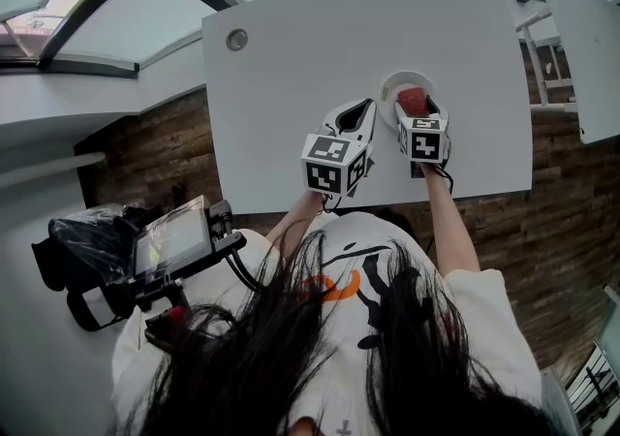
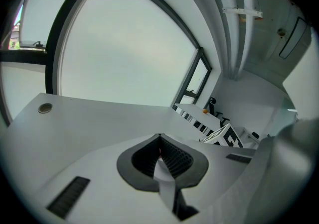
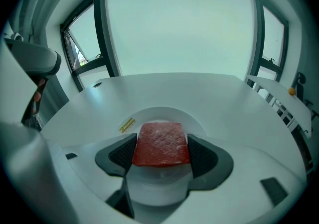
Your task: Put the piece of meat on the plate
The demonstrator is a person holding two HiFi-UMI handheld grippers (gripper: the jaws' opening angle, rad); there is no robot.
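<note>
A red, square piece of meat [image 3: 160, 147] sits between the two dark pads of my right gripper [image 3: 162, 141], which is shut on it. It is held over the small white plate [image 3: 149, 116]; whether it touches the plate I cannot tell. In the head view the meat [image 1: 412, 99] and the plate [image 1: 390, 95] lie mid-table, with the right gripper [image 1: 415, 107] over them. My left gripper [image 1: 364, 109] hovers just left of the plate. Its jaws [image 2: 159, 139] are shut with nothing between them.
The white table [image 1: 320, 46] has a round grommet [image 1: 236, 39] at its far left corner. Its near edge runs just under both grippers. Another white table [image 1: 581, 37] stands to the right. A device with a screen [image 1: 170, 240] is at the person's left side.
</note>
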